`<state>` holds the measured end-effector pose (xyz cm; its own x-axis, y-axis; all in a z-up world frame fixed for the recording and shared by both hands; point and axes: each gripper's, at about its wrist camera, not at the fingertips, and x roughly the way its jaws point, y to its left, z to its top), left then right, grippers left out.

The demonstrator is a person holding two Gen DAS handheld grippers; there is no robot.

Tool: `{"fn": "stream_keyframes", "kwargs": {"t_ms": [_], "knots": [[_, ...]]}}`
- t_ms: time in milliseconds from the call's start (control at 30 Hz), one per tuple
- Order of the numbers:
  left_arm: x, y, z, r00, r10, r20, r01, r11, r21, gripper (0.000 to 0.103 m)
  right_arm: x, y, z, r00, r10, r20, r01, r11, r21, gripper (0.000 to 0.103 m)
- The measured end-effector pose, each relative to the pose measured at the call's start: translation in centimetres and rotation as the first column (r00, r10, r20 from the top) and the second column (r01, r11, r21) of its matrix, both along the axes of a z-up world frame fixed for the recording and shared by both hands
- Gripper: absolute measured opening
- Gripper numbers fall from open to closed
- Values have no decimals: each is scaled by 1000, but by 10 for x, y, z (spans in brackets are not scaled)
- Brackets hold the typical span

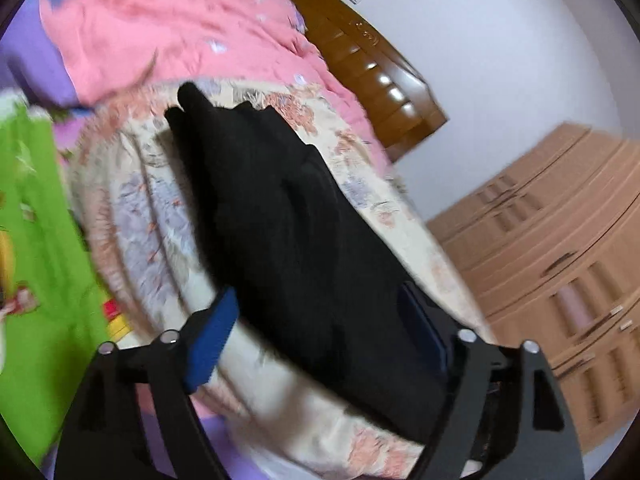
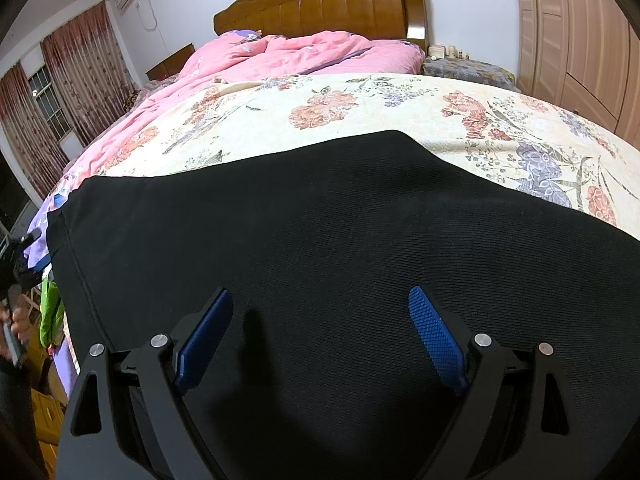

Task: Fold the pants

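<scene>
While both spread, two tools, one black pants, one bedspread

Both the left gripper and right gripper have black angular frames, silver round screws, and ribbed blue finger pads.

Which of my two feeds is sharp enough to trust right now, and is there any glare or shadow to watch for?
Left wrist view: motion-blurred all over, black pants a featureless smear. Right wrist view: sharp, the pants weave is readable; the open right tool casts a soft shadow on the cloth, ceiling light glares on the headboard, and fisheye bends the floral bedspread edge.
</scene>
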<state>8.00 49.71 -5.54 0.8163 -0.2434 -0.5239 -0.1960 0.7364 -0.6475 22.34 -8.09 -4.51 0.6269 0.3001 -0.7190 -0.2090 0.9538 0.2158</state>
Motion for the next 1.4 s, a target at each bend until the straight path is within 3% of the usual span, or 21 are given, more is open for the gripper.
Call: {"fn": "stream_keyframes", "kwargs": {"t_ms": [100, 167, 300, 367, 400, 433, 467, 567, 633, 700, 800, 867, 1000, 1033, 1067, 1100, 1167, 1300, 1400], "knots": [[-24, -44, 19, 999, 39, 36, -45, 983, 179, 87, 0, -1, 0, 1000, 1, 1, -1, 1000, -3, 87], [-26, -81, 29, 995, -62, 75, 42, 968, 247, 90, 0, 0, 0, 1000, 1, 1, -1, 1000, -3, 87], [6, -150, 28, 974, -224, -26, 214, 879, 426, 92, 0, -1, 0, 1000, 1, 1, -1, 1000, 4, 87], [23, -174, 9, 947, -297, -124, 321, 842, 434, 92, 0, -1, 0, 1000, 1, 1, -1, 1000, 9, 87], [30, -184, -2, 929, -321, -183, 370, 812, 453, 93, 0, -1, 0, 1000, 1, 2, -1, 1000, 12, 87], [29, -197, -9, 924, -312, -220, 382, 753, 536, 93, 0, -2, 0, 1000, 2, 2, -2, 1000, 16, 87], [24, -212, -12, 920, -305, -246, 391, 674, 626, 93, 0, -2, 0, 1000, 2, 2, -2, 1000, 19, 87], [16, -191, -14, 920, -299, -255, 391, 766, 510, 93, 0, -3, 0, 1000, 3, 1, -3, 1000, 26, 87], [15, -186, -14, 915, -284, -286, 397, 763, 510, 93, -1, -5, 0, 1000, 5, 4, -5, 999, 39, 87], [13, -194, 0, 933, -224, -282, 347, 773, 531, 93, -1, -9, 1, 1000, 10, 7, -10, 997, 76, 87], [16, -220, 35, 949, -269, -163, 313, 777, 545, 99, -1, -18, 2, 1000, 10, 13, -12, 989, 149, 87], [30, -247, 55, 942, -325, -88, 321, 791, 521, 101, -5, -23, 4, 999, 11, 35, -17, 982, 190, 87], [93, -317, 57, 869, -478, -132, 482, 751, 452, 101, -22, -49, 17, 993, -17, 113, -24, 934, 357, 87], [109, -334, 53, 848, -504, -162, 520, 736, 434, 101, -24, -57, 22, 993, -50, 104, 10, 938, 348, 87], [130, -360, 48, 810, -554, -195, 579, 701, 415, 101, -24, -62, 27, 992, -72, 101, 39, 954, 296, 87], [141, -377, 47, 788, -580, -206, 607, 675, 419, 101, -25, -67, 35, 989, -96, 112, 76, 982, 171, 87], [159, -410, 43, 762, -605, -231, 633, 620, 463, 101, -24, -85, 45, 983, -120, 138, 119, 993, 16, 87], [196, -464, 33, 680, -690, -246, 708, 532, 465, 101, -13, -147, 38, 977, -208, 43, 210, 976, -49, 87], [212, -504, 18, 588, -777, -223, 778, 470, 416, 101, -12, -184, 21, 964, -267, -15, 260, 950, -175, 87]]}}
